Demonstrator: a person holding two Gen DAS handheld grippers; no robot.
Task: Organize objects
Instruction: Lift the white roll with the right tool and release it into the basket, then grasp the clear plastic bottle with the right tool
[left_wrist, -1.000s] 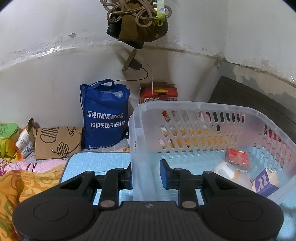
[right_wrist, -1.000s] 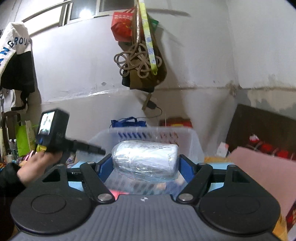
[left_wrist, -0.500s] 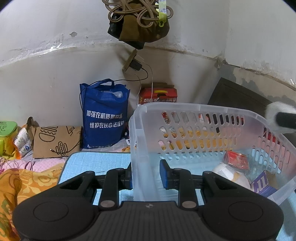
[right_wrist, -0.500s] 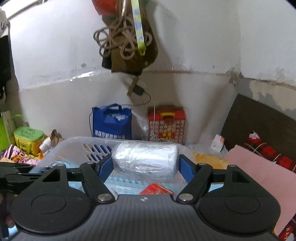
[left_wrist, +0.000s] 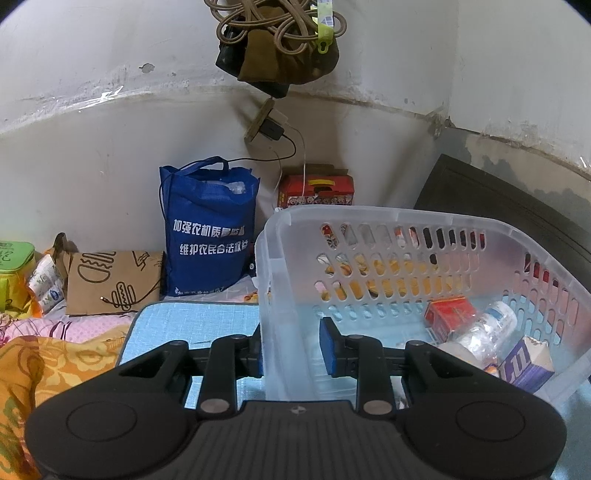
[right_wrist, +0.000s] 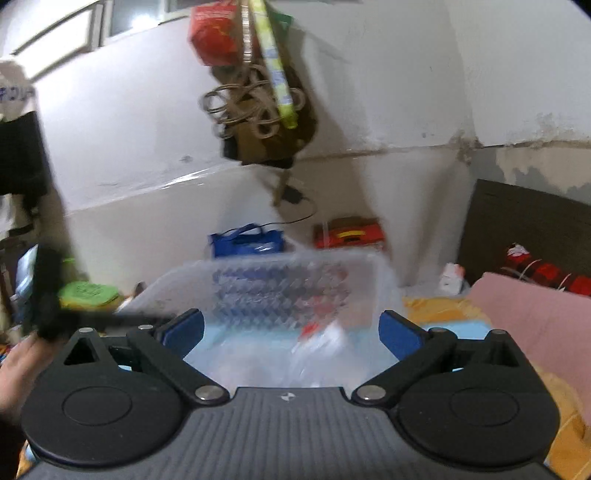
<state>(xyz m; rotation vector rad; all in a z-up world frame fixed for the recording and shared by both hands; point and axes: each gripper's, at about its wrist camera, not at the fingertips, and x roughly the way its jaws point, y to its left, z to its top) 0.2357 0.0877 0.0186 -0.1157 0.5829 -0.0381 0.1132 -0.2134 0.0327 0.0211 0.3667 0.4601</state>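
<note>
Straddling the near wall of the clear perforated plastic basket (left_wrist: 388, 236), the left gripper (left_wrist: 291, 345) clamps it. The right gripper (right_wrist: 291, 328) is spread wide and holds nothing.

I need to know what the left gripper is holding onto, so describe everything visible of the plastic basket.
The basket is translucent whitish plastic, rectangular with rounded corners and a rolled rim, its walls pierced by rows of oval slots. It sits upright on a light blue mat. The left gripper straddles its near left wall, one blue pad outside and one inside. Inside lie a red carton, a clear plastic bottle on its side and a purple and white carton. In the right wrist view it is blurred.
</note>
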